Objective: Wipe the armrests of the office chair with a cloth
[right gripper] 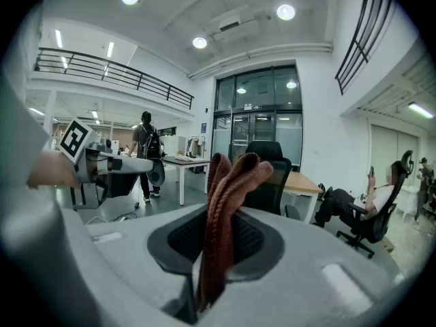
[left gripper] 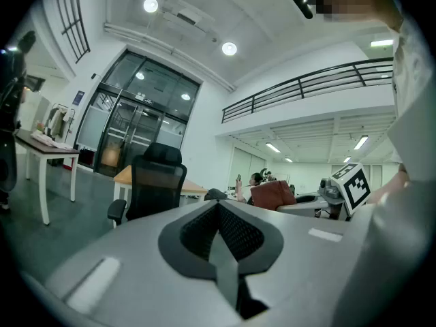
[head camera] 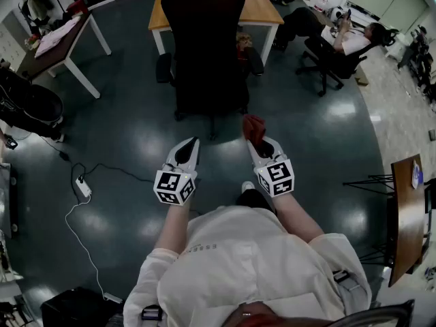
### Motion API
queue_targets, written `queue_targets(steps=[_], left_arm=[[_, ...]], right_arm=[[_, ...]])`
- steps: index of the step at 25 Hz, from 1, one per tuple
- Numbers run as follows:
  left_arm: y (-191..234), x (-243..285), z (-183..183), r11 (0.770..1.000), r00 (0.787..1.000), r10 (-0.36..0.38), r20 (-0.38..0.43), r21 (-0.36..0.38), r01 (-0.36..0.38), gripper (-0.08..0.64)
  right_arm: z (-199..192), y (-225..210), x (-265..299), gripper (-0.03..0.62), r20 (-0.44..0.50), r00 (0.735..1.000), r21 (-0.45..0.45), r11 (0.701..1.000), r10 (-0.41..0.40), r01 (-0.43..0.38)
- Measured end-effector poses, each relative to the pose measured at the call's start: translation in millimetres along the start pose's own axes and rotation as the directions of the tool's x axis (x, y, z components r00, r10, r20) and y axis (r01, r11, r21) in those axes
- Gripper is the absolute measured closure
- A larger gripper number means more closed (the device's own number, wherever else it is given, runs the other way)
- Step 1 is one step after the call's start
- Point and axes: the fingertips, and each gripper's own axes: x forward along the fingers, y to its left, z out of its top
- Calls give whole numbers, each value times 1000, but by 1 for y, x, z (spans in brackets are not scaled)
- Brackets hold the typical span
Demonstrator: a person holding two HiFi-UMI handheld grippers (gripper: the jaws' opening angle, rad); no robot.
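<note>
A black office chair [head camera: 204,43] stands ahead of me at a wooden desk, its back toward me. Its left armrest [head camera: 163,67] and right armrest [head camera: 255,60] stick out at the sides. In the left gripper view the chair [left gripper: 155,186] is left of centre; in the right gripper view the chair [right gripper: 271,179] is behind the cloth. My right gripper [head camera: 254,136] is shut on a reddish-brown cloth [head camera: 253,128], which stands folded between the jaws [right gripper: 221,234]. My left gripper [head camera: 189,148] is shut with nothing in it. Both grippers hang short of the chair.
A wooden desk [head camera: 262,9] stands behind the chair. A dark table [head camera: 58,43] with clothes is at far left. A person sits in another chair [head camera: 337,46] at upper right. A power strip and cable [head camera: 82,186] lie on the floor at left. A small table [head camera: 407,210] is at right.
</note>
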Motion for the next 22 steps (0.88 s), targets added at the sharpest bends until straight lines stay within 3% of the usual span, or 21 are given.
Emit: queue_targets(steps=[12,22], left_arm=[[9,7,4,1000,1000,3,-2,-13,-3,543],[34,5,0,997,998,65,4,-39,-65,543]], right_arm=[[2,-11,9,543,-7,1000,15,1000,-20,20],[-1,-17,29,543,-30,1000,13,1000,8,-8]])
